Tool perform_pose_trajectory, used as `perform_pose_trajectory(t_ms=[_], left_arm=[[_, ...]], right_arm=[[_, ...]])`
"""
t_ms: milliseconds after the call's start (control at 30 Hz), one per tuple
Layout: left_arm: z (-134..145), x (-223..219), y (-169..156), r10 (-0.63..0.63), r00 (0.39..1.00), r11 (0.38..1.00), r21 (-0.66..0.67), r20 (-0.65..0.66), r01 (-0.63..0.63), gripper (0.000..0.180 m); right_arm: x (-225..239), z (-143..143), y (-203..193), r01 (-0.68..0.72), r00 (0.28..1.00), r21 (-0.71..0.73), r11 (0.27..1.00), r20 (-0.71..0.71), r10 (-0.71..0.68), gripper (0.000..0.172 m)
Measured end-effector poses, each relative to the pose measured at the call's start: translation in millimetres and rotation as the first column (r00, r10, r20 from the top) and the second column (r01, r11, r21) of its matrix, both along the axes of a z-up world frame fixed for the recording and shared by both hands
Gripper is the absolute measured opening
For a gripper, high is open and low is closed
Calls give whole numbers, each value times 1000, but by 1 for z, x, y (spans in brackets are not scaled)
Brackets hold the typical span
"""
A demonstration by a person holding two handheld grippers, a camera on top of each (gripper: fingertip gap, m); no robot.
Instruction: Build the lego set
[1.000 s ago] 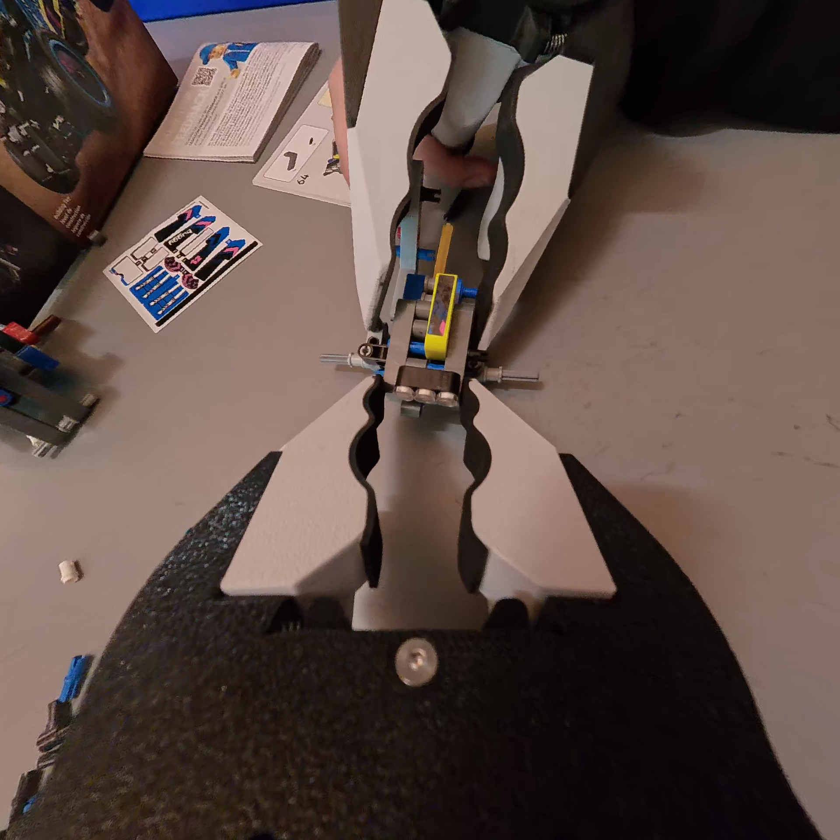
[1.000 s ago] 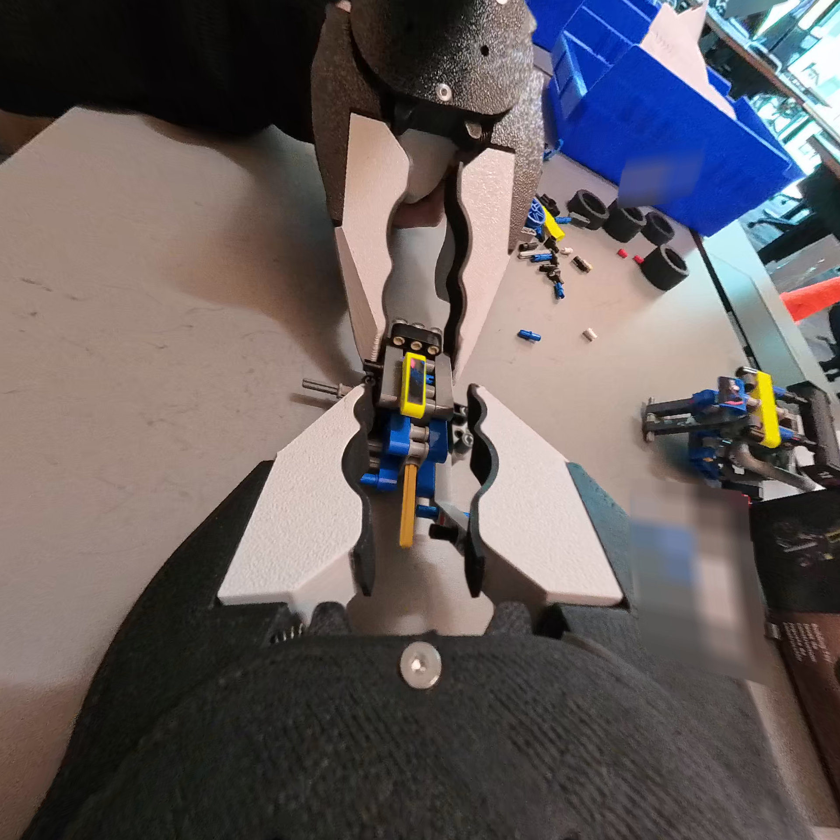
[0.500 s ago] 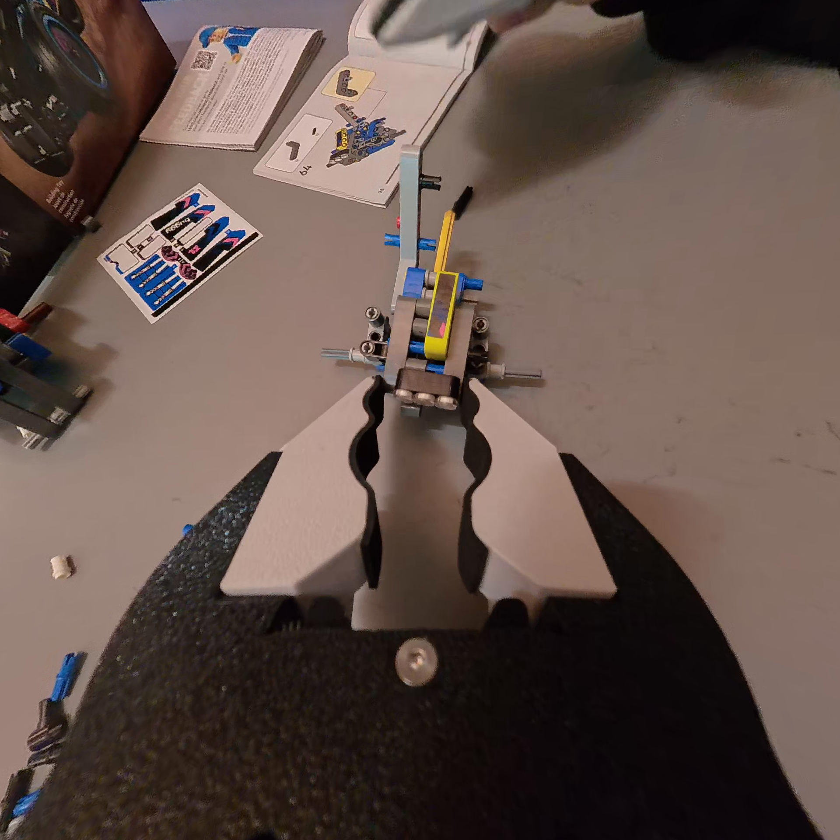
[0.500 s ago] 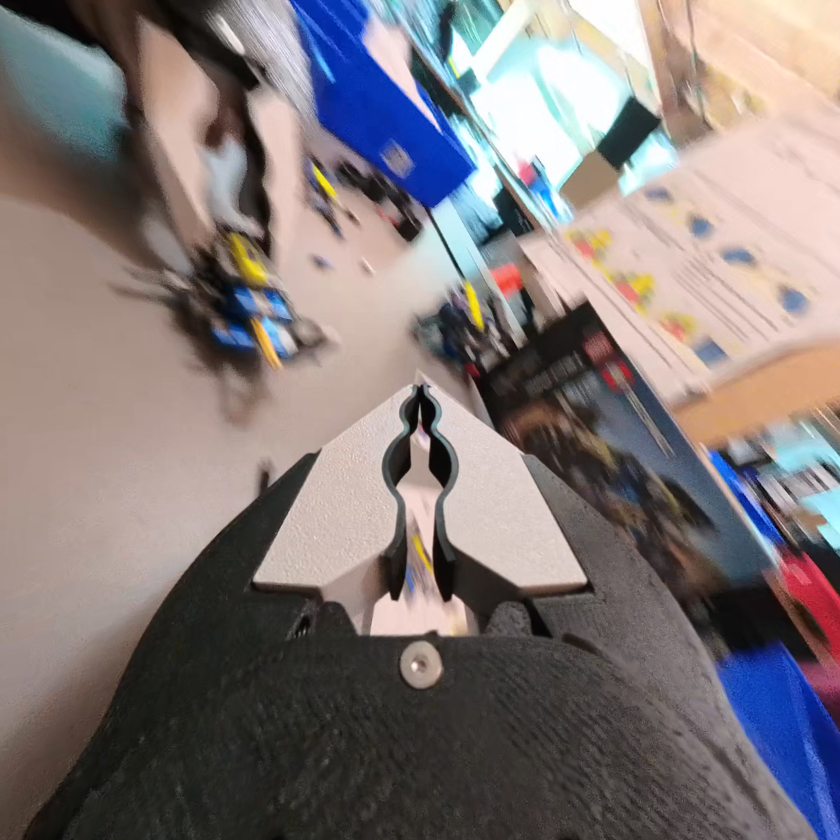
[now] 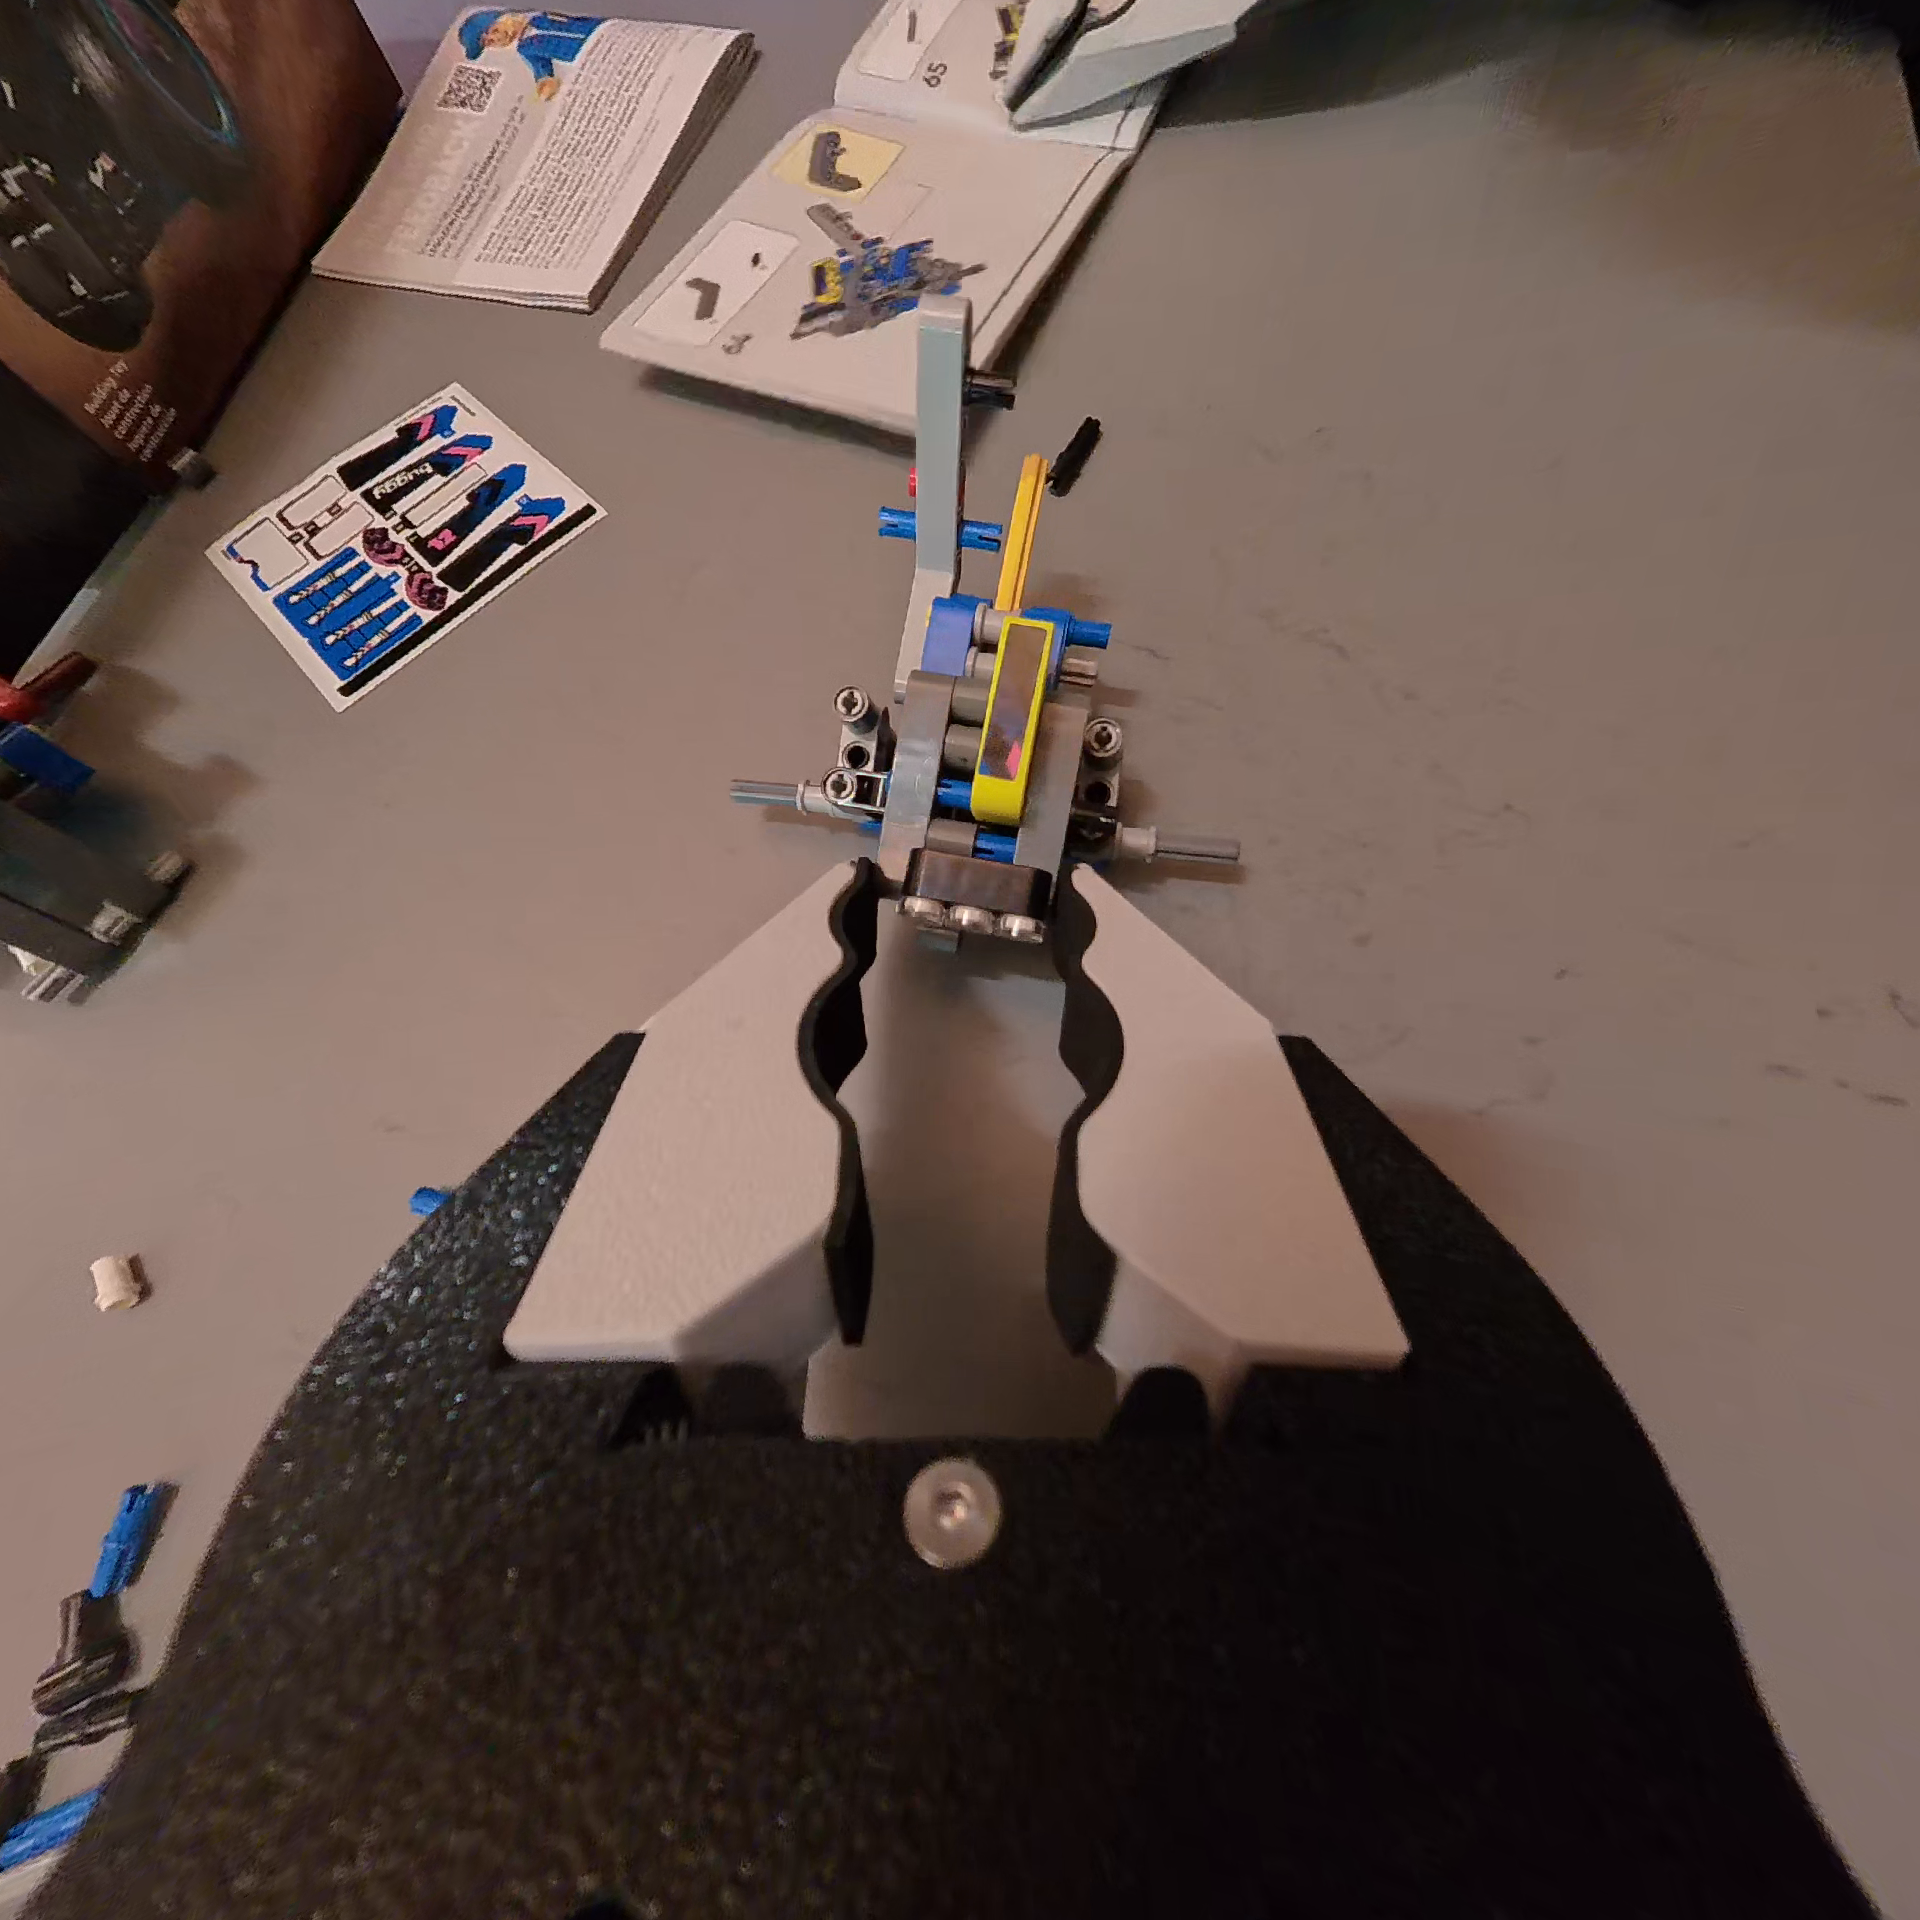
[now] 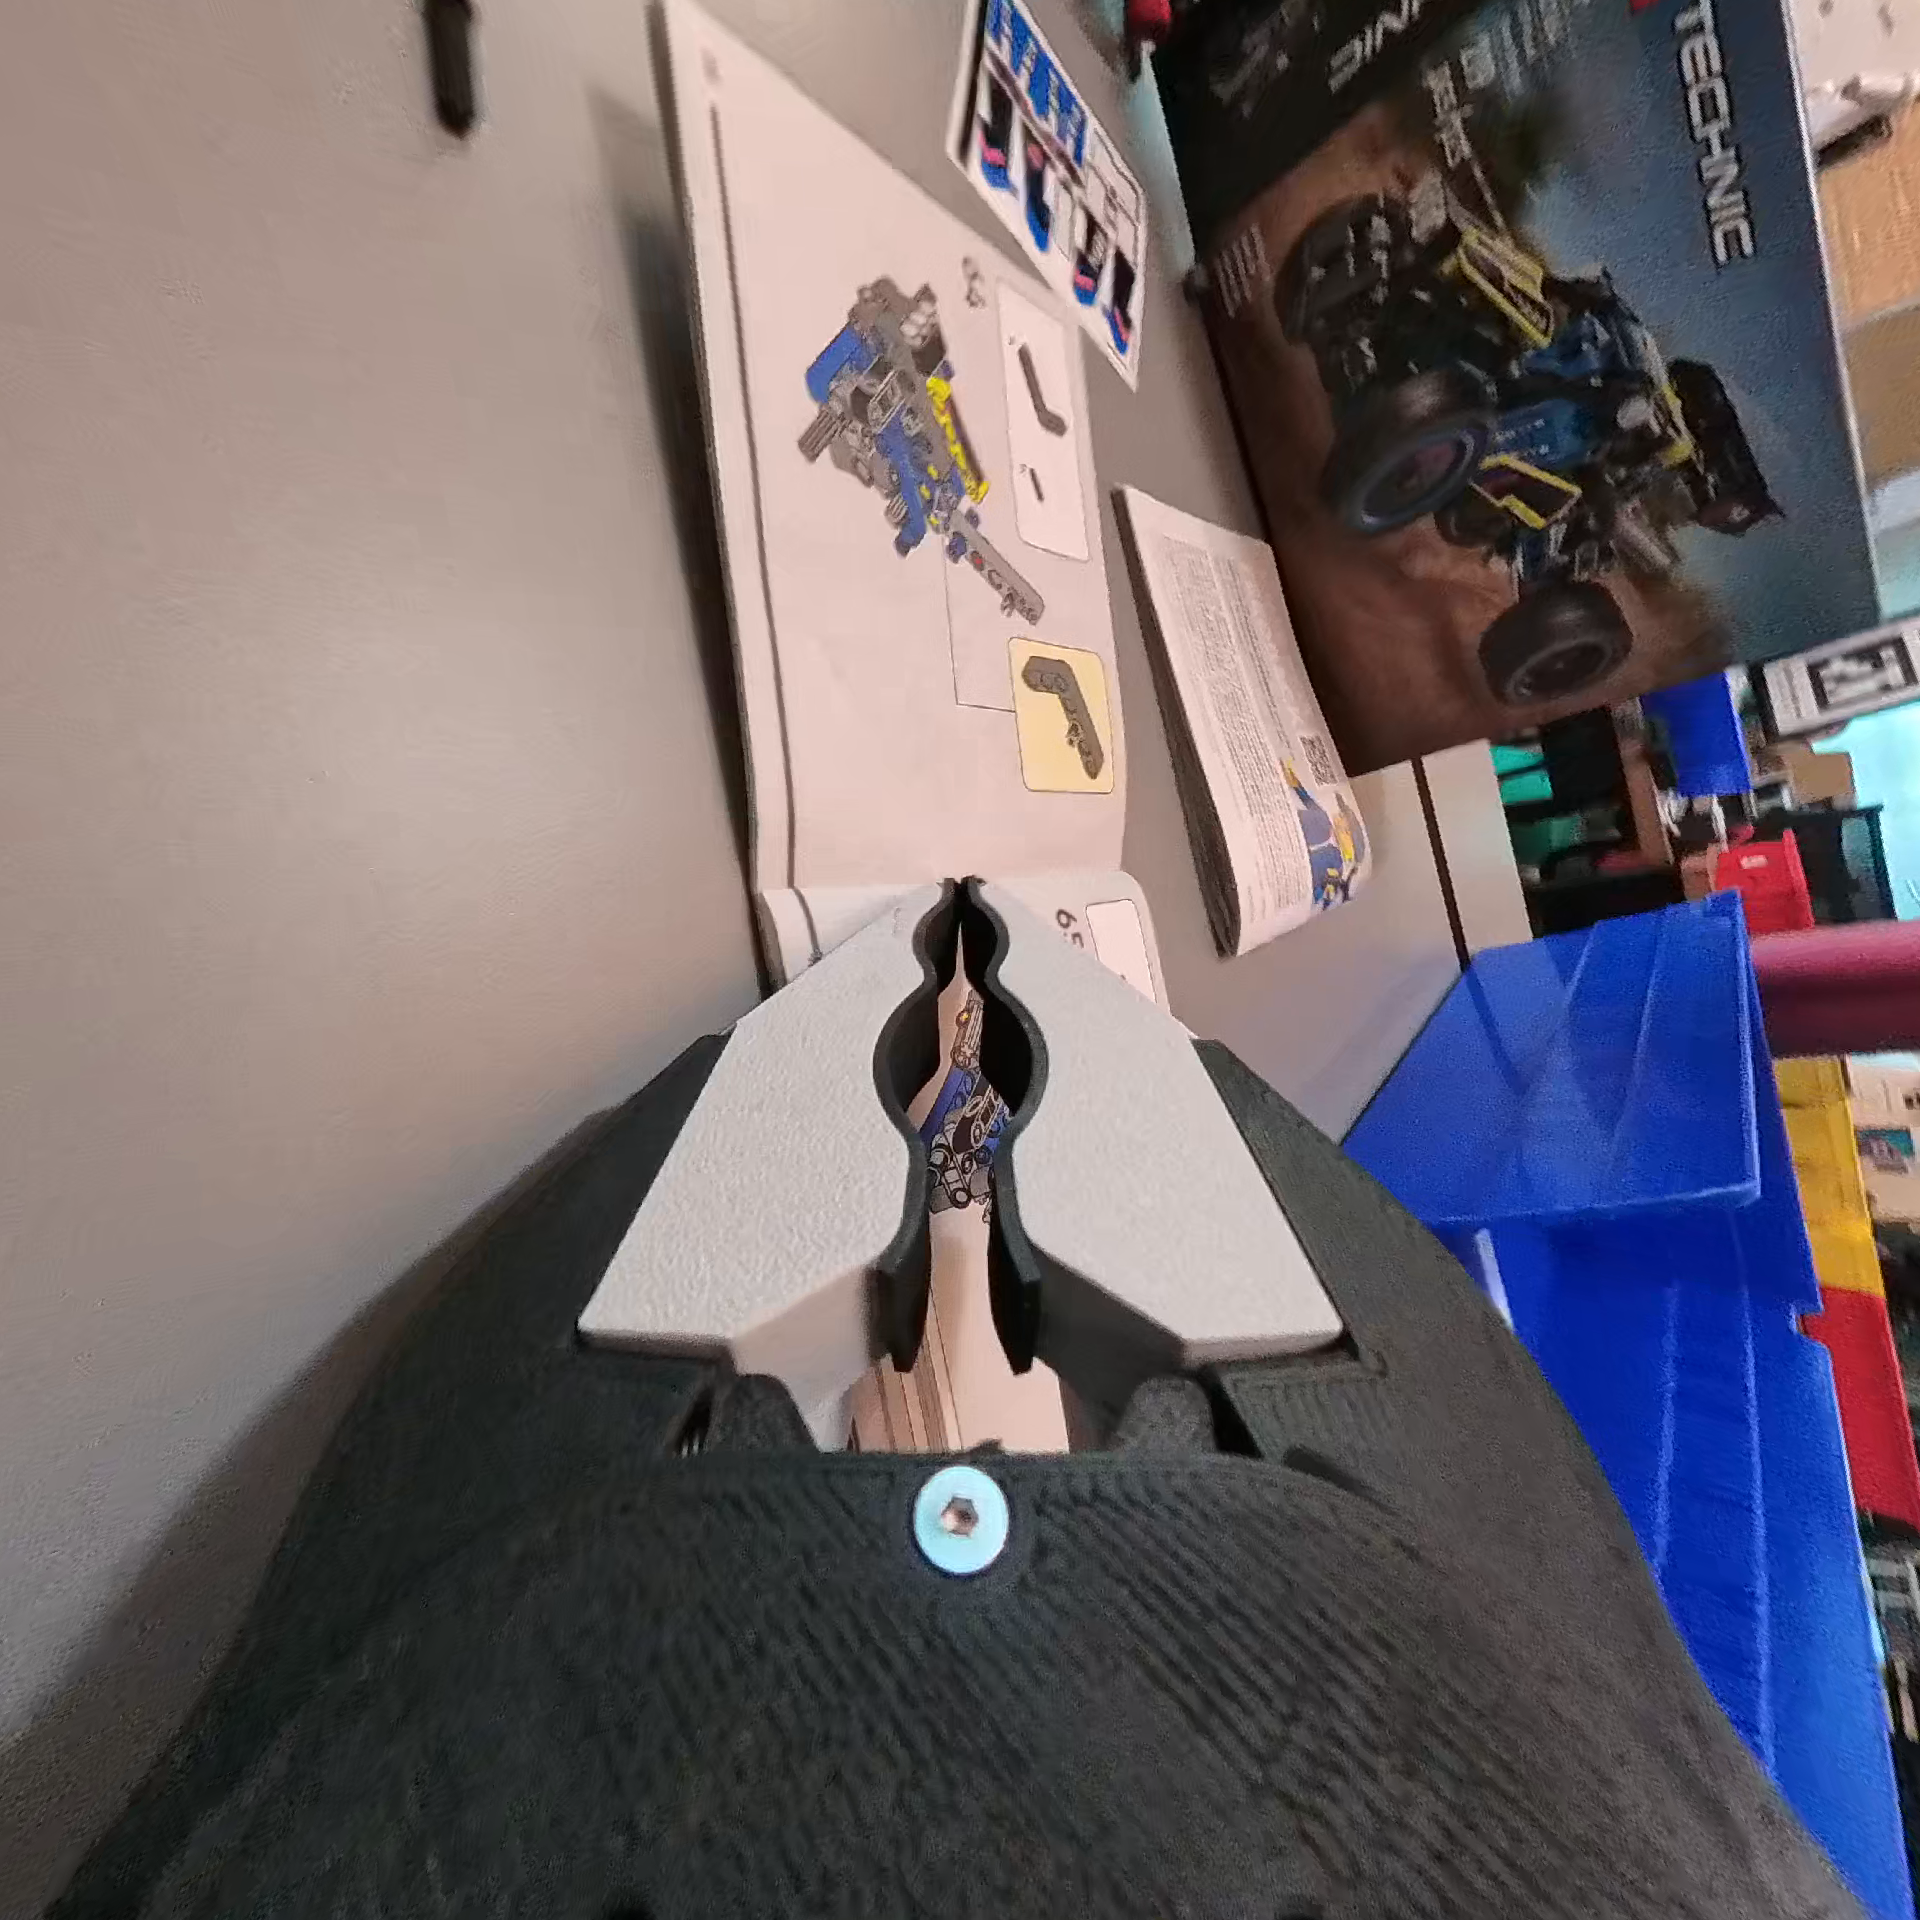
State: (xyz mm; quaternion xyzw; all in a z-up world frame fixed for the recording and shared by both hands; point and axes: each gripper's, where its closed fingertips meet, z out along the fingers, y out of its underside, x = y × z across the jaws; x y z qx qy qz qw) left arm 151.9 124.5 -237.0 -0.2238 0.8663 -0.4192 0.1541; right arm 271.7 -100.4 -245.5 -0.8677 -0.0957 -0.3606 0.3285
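My left gripper [image 5: 966,894] is shut on the near black end of a small brick assembly [image 5: 987,748] of grey, blue and yellow parts. The assembly rests on the grey table [image 5: 1455,727], with a long grey beam [image 5: 940,436] and a yellow axle [image 5: 1023,530] pointing away. My right gripper [image 6: 961,888] is shut and rolled on its side, its tips together at the lower page of the open instruction booklet [image 6: 883,675]. It also shows at the top of the left wrist view [image 5: 1101,52], lying over that booklet [image 5: 790,260].
A second, closed booklet [image 5: 540,156], a sticker sheet [image 5: 405,540] and the set's box [image 6: 1507,364] lie beyond. A blue bin [image 6: 1610,1143] stands at the right gripper's right. Another partial build [image 5: 73,862], a white bush [image 5: 114,1280] and a black pin [image 5: 1075,442] lie loose. Across from one pair of fingers to the other is roughly 25 cm.
My right gripper let go of the assembly's far end, shut in the air and swung over to the open booklet. My left gripper and the assembly stayed put.
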Motion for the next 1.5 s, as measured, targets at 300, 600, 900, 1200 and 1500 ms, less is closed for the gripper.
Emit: perform_pose_trajectory(t_ms=[300,600,900,1200,1500], left_arm=[[-1,1,0,3,1000,1000,1,-16,-3,31],[-4,1,0,1,1000,1000,15,-21,-1,30],[-4,0,0,-2,1000,1000,19,-13,2,30],[-3,-1,-1,-7,1000,1000,17,1,7,30],[-2,-1,-1,-8,1000,1000,17,2,8,30]], right_arm=[[-27,6,-6,-60,995,12,998,86,58,0],[-26,33,2,-103,982,154,983,172,76,0],[-35,10,16,-153,981,24,988,125,149,0],[-44,2,20,-199,974,-17,980,105,200,0],[-41,19,18,-204,965,64,977,180,190,0]])
